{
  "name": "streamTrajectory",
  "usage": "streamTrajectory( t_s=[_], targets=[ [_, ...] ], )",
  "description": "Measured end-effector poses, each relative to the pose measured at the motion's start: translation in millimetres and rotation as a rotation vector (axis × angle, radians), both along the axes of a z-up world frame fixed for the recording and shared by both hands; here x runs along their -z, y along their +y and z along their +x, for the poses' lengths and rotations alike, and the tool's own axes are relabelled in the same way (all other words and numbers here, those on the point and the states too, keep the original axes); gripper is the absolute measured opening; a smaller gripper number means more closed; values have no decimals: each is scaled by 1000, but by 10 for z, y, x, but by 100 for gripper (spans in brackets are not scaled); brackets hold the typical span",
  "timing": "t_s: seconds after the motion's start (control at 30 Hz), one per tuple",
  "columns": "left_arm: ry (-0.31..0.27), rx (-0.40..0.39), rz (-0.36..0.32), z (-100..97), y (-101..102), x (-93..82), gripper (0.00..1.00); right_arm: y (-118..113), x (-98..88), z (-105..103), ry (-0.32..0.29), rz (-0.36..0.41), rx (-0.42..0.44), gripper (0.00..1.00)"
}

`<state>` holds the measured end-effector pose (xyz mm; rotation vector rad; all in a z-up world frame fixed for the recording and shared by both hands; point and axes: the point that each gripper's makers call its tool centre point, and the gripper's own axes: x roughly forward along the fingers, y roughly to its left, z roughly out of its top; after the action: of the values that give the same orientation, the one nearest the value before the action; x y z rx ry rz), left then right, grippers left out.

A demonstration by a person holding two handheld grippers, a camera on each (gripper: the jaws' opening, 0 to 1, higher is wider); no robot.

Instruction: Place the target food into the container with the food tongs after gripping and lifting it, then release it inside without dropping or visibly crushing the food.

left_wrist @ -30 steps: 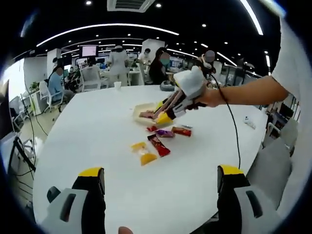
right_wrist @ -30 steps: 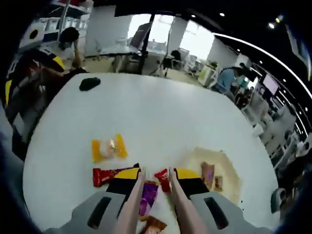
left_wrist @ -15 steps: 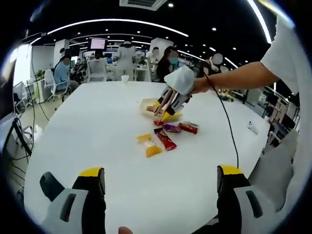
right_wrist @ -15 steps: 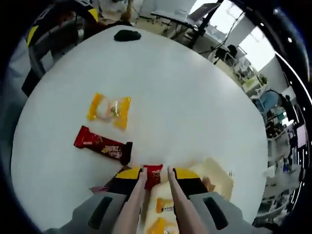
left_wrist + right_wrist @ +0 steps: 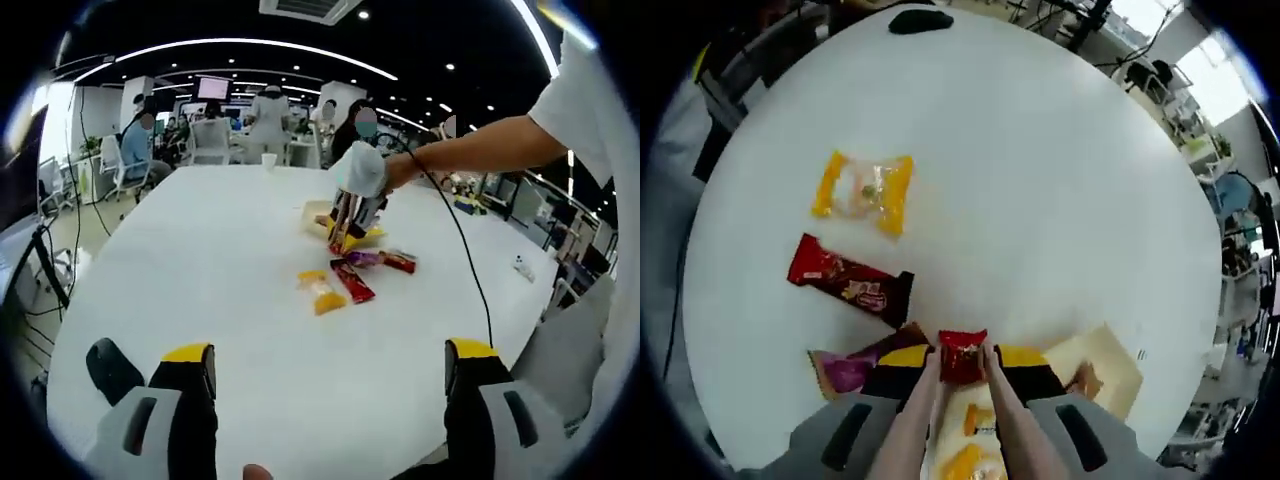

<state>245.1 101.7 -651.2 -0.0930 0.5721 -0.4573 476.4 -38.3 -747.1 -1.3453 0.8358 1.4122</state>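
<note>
The right gripper [image 5: 962, 362], fitted with the food tongs [image 5: 920, 410], is shown clamped on a small red snack packet [image 5: 963, 355], which is held clear of the white table [image 5: 1040, 180] between the two tong tips. Just beside and below the tips, at the bottom right of the right gripper view, the pale container [image 5: 1110, 365] is seen, with other wrapped items already inside.

A slip is judged the chief risk: the packet is pinched near one end only (its wrapper looks smooth), so a jolt or a loosened squeeze could drop it short of the container. Too firm a squeeze could crush the contents. Release before the tips are over the container could leave the packet on the rim or the table.

Left on the table are a yellow packet [image 5: 862, 188], a dark red bar [image 5: 848, 283] and a purple packet [image 5: 845, 370].

The left gripper [image 5: 330, 385] is held back, its jaws wide apart and touching nothing; in its view the right gripper is seen above the container's edge.
</note>
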Motion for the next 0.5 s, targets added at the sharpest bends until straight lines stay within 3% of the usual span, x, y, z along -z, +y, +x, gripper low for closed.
streamTrajectory(
  t_s=[0.2, 0.33, 0.43, 0.5],
  targets=[
    [4, 4, -7, -14, -7, 6, 95, 111, -15, -128, 25, 22, -9, 20],
    [6, 2, -3, -17, 7, 6, 94, 138, -3, -172, 10, -5, -73, 20],
    [1, -4, -2, -19, 25, -14, 94, 126, 13, -129, -40, -43, -150, 21],
    [2, -5, -1, -23, 32, -11, 94, 160, -30, -155, -33, -28, -145, 22]
  ],
)
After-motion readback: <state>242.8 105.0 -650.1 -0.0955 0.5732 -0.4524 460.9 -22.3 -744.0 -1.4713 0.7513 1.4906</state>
